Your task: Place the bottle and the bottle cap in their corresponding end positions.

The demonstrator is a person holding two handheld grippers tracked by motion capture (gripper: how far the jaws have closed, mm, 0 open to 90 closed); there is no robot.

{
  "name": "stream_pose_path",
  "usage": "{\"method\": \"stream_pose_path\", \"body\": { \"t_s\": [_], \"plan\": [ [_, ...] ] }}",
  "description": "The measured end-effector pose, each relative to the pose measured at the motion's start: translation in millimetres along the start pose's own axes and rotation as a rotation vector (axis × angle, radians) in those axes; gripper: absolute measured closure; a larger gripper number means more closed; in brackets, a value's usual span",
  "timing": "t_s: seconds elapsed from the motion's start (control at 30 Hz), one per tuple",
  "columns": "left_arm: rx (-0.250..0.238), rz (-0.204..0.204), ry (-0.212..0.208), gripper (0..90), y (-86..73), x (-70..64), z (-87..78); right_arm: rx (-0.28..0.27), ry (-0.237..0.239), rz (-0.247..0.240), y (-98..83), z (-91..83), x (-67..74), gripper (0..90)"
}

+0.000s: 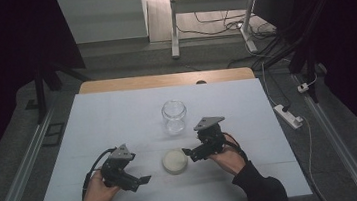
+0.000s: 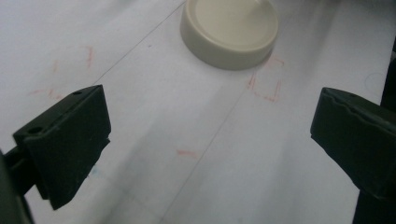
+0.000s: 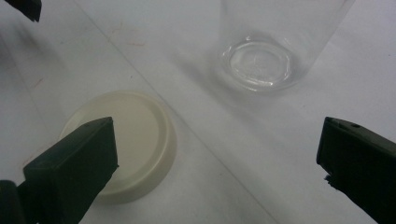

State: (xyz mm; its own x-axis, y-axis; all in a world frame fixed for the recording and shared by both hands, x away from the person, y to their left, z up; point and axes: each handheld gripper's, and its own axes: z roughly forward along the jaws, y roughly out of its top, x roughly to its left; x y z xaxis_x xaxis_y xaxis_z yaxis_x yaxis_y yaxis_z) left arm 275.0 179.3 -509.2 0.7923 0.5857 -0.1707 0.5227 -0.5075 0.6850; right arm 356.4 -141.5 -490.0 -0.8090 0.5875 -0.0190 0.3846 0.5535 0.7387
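The right gripper [image 1: 188,152] hangs wide open just at 3 o'clock of the cream lid [image 1: 175,161], one jaw seemingly over its rim, though contact is hard to judge. The left gripper [image 1: 143,180], also spread wide, sits at the lid's 8 o'clock. The clear jar [image 1: 174,116] stands upright at 12 o'clock on the white table [image 1: 108,123]
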Motion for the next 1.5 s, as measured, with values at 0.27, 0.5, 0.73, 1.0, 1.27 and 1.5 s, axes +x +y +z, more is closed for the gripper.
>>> {"method": "stream_pose_path", "body": {
  "t_s": [0.27, 0.5, 0.73, 1.0, 1.27, 1.5],
  "plan": [
    [-0.016, -0.037, 0.029, 0.0, -18.1, 0.0, -16.3, 0.008, -0.008, -0.001, -12.1, -11.1, 5.6, 0.0],
    [-0.032, -0.074, 0.052, 0.0, -33.1, 0.4, -29.5, 0.018, -0.024, 0.002, -25.3, -21.3, 7.9, 0.0],
    [-0.047, -0.115, 0.069, 0.0, -48.1, 1.2, -41.4, 0.024, -0.039, 0.015, -39.4, -32.6, 8.1, 0.0],
    [-0.057, -0.152, 0.092, 0.0, -62.6, 0.8, -52.3, 0.032, -0.062, 0.031, -54.3, -44.9, 8.1, 0.0],
    [-0.054, -0.177, 0.122, 0.0, -75.4, -0.6, -60.5, 0.039, -0.082, 0.060, -70.0, -60.4, 8.6, 0.0],
    [-0.065, -0.200, 0.136, 0.0, -85.5, -1.4, -66.8, 0.036, -0.102, 0.096, -86.3, -78.9, 8.0, 0.0]
  ]
}}
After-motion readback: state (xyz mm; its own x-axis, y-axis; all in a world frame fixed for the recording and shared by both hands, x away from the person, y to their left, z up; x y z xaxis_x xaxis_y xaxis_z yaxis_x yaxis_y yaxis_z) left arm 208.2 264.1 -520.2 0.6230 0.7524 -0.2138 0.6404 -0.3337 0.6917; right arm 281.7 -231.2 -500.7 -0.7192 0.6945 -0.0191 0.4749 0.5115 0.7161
